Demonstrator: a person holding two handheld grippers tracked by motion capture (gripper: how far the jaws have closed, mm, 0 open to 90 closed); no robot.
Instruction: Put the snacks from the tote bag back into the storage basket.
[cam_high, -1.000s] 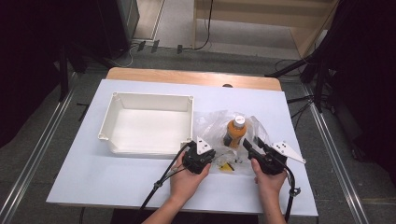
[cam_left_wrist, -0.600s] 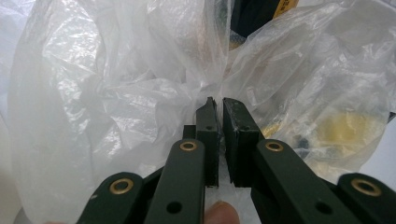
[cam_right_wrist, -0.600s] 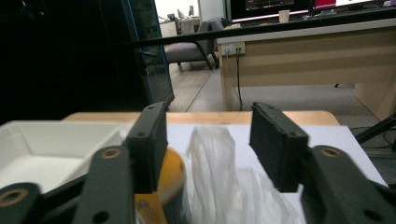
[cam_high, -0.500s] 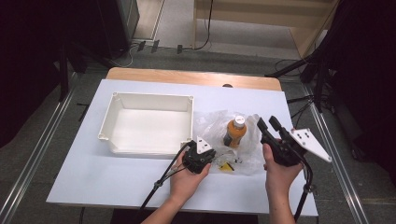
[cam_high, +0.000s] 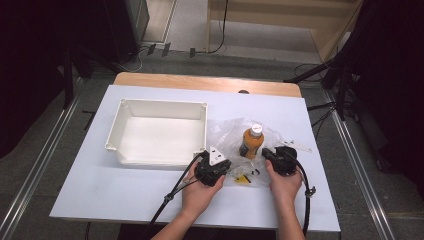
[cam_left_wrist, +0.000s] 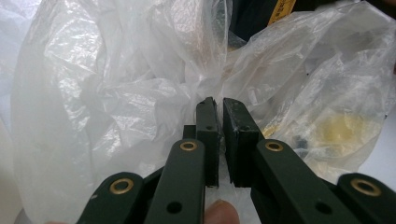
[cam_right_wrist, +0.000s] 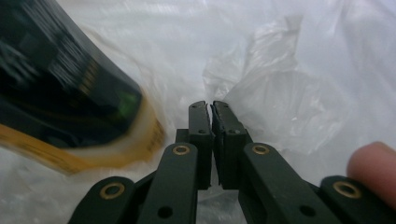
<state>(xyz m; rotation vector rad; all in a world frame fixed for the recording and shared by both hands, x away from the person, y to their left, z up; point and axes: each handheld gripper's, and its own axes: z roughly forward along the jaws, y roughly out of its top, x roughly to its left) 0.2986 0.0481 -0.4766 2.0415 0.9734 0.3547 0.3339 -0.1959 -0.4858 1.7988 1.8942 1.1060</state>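
Since the earlier frame our right gripper (cam_high: 276, 156) has swung back beside the bottle (cam_high: 251, 141), its fingers just closing on the clear plastic bag (cam_high: 232, 131) mid-bench while our left gripper (cam_high: 214, 167) pinches the opposite edge, so an uneven pull could tear the film or topple the bottle.

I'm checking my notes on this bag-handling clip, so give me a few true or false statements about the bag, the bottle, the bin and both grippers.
1. The orange bottle stands inside the white bin. False: it stands beside the bin, in the clear plastic bag.
2. The left gripper pinches the bag. True.
3. The right gripper stands wide open. False: its jaws have just been closing and are shut on the bag's film.
4. The bin holds nothing. True.
5. The bottle's cap is white. True.
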